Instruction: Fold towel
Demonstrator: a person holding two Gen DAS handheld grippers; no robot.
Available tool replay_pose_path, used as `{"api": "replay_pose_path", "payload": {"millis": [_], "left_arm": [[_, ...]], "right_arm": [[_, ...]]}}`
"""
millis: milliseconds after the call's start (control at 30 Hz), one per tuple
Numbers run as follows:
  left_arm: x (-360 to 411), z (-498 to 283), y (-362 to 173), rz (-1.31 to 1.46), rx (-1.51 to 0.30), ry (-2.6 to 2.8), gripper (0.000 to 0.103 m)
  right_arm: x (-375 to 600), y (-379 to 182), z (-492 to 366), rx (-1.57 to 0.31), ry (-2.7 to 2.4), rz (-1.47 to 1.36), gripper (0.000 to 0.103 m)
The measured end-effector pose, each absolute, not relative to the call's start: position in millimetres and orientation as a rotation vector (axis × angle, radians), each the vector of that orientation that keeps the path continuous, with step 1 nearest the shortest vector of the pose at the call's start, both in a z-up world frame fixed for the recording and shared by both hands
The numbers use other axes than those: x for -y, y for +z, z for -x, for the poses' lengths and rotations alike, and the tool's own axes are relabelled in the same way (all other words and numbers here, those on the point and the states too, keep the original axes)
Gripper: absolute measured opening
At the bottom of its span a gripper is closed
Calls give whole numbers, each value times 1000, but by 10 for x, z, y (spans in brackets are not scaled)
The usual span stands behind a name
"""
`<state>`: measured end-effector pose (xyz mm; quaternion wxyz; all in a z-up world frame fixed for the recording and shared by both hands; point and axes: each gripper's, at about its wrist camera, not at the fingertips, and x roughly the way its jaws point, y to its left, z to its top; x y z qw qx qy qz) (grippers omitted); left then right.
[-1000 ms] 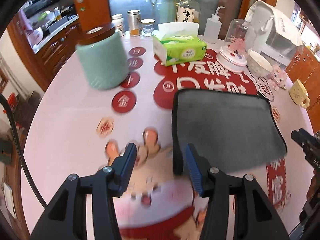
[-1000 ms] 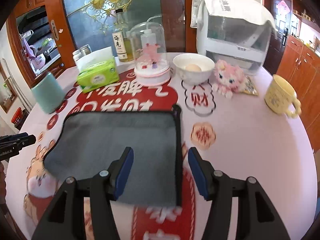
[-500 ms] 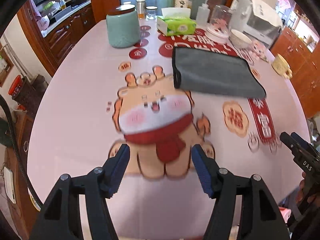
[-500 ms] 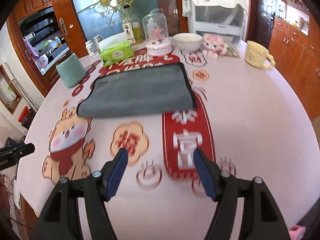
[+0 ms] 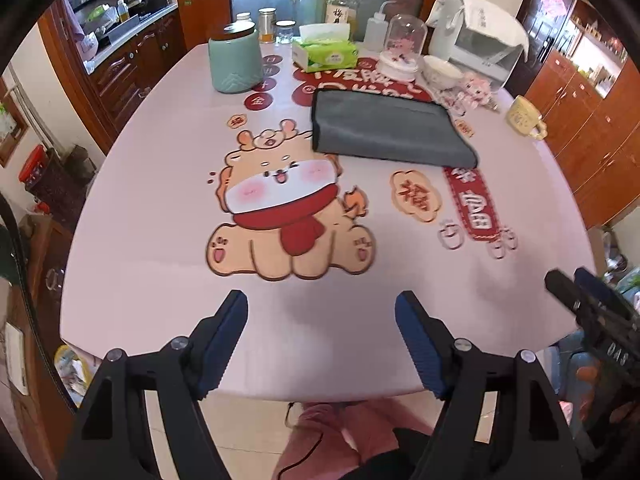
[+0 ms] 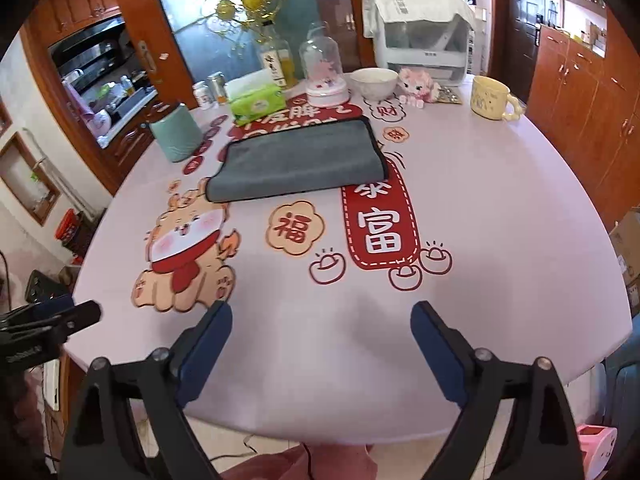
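Observation:
A grey towel (image 5: 384,128) lies folded flat on the far half of the pink table (image 5: 160,280); it also shows in the right wrist view (image 6: 298,162). My left gripper (image 5: 322,336) is open and empty, held over the table's near edge, far from the towel. My right gripper (image 6: 322,346) is open and empty, also over the near edge. Each gripper shows at the side of the other's view: the right one (image 5: 588,308) and the left one (image 6: 48,320).
Behind the towel stand a teal canister (image 5: 234,62), a green tissue box (image 5: 324,54), a glass dome (image 5: 400,50), a white bowl (image 5: 442,70), a pink plush toy (image 6: 418,84) and a yellow mug (image 6: 492,98). A white appliance (image 6: 420,46) stands at the back.
Both grippers have pulled back from the towel to the table's near edge. The towel stays folded in place. Both grippers stay open.

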<state>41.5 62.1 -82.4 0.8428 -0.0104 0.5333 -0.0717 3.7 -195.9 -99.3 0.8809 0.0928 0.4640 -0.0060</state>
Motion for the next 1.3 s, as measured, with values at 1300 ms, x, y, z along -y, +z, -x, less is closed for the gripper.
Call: {"api": "replay_pose_path", "payload": {"millis": [1300], "left_arm": [[-4,67,-153,-14,-896,-59,101]], "right_arm": [[2117,-359,495,-955,23,-218,96]]}}
